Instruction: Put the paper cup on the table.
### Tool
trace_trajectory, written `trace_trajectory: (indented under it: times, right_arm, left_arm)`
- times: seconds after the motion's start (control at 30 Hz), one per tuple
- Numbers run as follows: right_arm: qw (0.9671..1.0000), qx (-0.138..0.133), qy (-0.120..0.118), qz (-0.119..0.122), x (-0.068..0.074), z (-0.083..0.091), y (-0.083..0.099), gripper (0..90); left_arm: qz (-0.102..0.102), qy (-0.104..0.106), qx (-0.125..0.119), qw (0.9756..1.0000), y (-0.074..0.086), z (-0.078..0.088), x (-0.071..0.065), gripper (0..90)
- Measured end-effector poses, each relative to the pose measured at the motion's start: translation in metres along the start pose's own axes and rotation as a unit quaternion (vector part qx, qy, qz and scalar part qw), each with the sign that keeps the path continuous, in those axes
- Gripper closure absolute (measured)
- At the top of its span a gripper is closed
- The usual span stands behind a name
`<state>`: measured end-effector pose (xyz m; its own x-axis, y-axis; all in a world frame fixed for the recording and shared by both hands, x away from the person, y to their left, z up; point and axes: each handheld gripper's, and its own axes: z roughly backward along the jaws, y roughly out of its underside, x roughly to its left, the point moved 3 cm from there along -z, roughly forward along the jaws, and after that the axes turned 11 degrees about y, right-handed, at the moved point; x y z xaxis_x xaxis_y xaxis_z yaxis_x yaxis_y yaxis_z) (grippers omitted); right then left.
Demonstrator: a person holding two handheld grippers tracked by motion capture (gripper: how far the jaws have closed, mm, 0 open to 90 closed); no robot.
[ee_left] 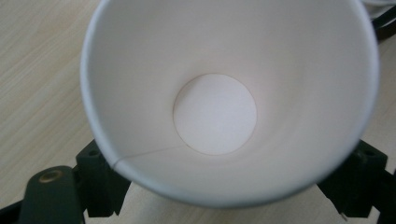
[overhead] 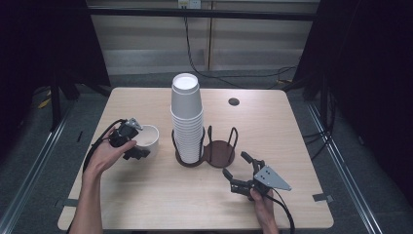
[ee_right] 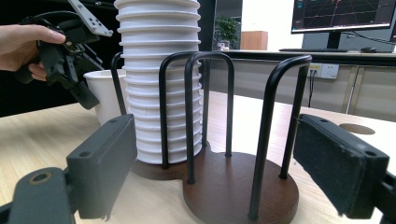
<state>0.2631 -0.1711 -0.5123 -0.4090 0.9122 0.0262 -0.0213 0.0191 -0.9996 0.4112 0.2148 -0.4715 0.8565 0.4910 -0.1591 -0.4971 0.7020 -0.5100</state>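
A single white paper cup (overhead: 149, 137) stands upright on the left of the table, and the left gripper view looks straight down into the cup (ee_left: 215, 112). My left gripper (overhead: 138, 140) straddles it, one black jaw against each side of its outer wall just below the rim. A tall stack of white cups (overhead: 186, 122) sits in the left ring of a dark two-ring wire holder (overhead: 219, 152), whose right ring is empty. My right gripper (overhead: 237, 165) rests open on the table just in front of the holder, its jaws framing the empty ring (ee_right: 238, 182).
A round cable hole (overhead: 234, 101) lies at the table's back right. The holder's black wire hoops (ee_right: 275, 121) rise between my right jaws and the stack. Bare wood stretches across the front and the right of the table (overhead: 302, 146).
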Motion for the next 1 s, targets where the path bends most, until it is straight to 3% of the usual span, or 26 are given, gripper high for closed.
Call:
trace_trajectory:
  times: [0.23,0.4,0.47,0.77,0.93,1.0]
  right_arm:
    - [1.0,0.0,0.0,0.0,0.0,0.0,0.0,13.0]
    - [1.0,0.0,0.0,0.0,0.0,0.0,0.0,13.1]
    - [1.0,0.0,0.001,0.0,0.0,0.0,0.0,13.1]
    - [1.0,-0.001,0.001,0.0,0.0,0.0,0.0,13.1]
    - [1.0,-0.001,0.001,0.001,0.0,0.0,0.0,13.0]
    - [1.0,-0.001,0.001,0.001,0.0,0.0,0.0,13.1]
  left_arm:
    - [0.0,-0.01,-0.037,0.9992,0.008,0.014,-0.005,16.5]
    - [-0.003,-0.024,-0.075,0.9969,0.012,0.028,-0.013,16.3]
    - [-0.009,-0.038,-0.093,0.9949,0.012,0.032,-0.018,15.9]
    - [-0.01,-0.05,-0.156,0.9864,0.011,0.043,-0.034,16.2]
    - [-0.017,-0.043,-0.194,0.98,0.012,0.042,-0.048,16.3]
    - [-0.013,-0.041,-0.217,0.9751,0.012,0.041,-0.055,15.9]
